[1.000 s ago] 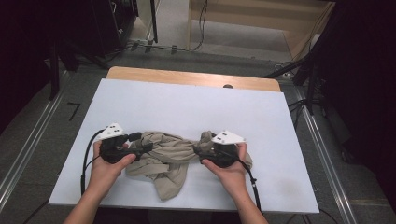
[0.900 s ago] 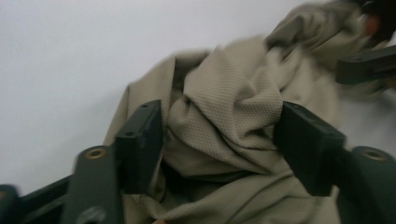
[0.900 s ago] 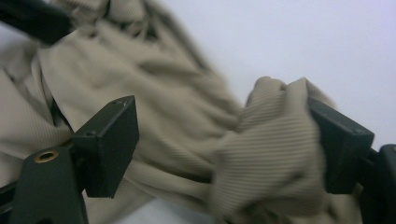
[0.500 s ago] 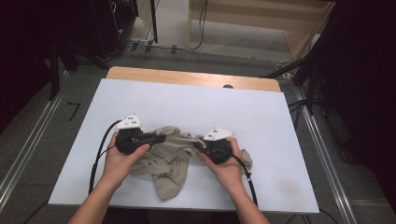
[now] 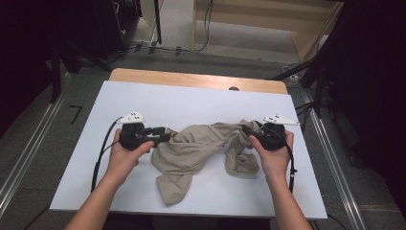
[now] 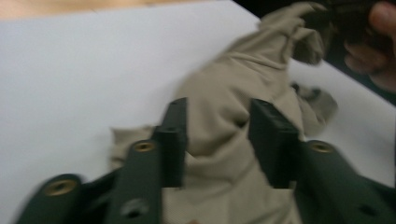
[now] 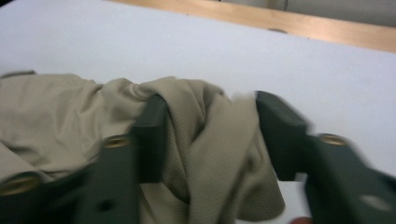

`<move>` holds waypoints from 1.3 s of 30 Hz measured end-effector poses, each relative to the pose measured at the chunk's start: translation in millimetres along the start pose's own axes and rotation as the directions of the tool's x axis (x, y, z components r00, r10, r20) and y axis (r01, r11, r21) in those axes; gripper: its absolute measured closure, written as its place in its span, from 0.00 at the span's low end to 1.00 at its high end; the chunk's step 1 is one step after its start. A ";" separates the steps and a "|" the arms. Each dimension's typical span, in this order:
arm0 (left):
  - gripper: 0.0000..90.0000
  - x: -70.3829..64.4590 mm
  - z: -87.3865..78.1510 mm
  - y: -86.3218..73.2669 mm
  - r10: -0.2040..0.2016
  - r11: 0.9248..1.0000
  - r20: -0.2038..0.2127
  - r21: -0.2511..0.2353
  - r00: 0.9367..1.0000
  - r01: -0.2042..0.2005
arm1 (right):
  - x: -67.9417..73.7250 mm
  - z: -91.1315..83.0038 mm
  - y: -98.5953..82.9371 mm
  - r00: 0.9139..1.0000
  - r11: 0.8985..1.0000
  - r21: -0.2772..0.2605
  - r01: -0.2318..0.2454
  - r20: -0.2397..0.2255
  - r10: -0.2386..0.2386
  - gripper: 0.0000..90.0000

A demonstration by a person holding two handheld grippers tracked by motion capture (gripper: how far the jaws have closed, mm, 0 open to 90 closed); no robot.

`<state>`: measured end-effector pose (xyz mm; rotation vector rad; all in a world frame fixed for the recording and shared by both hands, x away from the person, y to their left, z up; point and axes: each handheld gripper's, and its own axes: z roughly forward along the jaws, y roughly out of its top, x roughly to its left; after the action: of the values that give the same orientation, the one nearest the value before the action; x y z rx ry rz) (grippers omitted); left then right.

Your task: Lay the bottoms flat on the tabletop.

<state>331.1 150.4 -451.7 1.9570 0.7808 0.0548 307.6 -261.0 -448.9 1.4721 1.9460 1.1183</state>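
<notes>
A crumpled tan garment (image 5: 201, 153) lies on the near half of the white worktop (image 5: 191, 103), one loose part trailing toward the near edge and the rest stretched between the two hands. At its left end the left gripper (image 5: 163, 136) has its fingers (image 6: 173, 140) spread wide with a fold of the cloth between them, and at its right end the right gripper (image 5: 246, 130) likewise has its fingers (image 7: 152, 140) wide apart around a bunched ridge of the cloth. Beyond the garment the worktop lies bare up to a strip of pale wood (image 5: 201, 80) along its far edge.
</notes>
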 end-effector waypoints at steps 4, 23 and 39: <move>0.34 -22.9 27.6 -26.8 0.059 0.989 0.034 0.133 0.998 -0.063 | 6.3 -8.1 -9.8 0.996 0.997 -0.053 0.055 -0.062 -0.059 0.27; 1.00 0.8 -9.4 8.6 0.025 1.000 -0.075 0.000 0.997 -0.026 | 28.6 42.8 -26.0 0.982 0.973 0.136 0.187 -0.063 -0.180 0.95; 1.00 -64.3 -64.7 -77.6 0.072 0.996 0.066 0.052 0.995 -0.076 | 74.9 -80.0 -110.1 0.956 0.969 -0.008 0.248 -0.162 -0.246 0.95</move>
<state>218.7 189.7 -463.6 2.0293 0.6742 0.0153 160.1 -228.2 -484.7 1.1331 2.1793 1.1427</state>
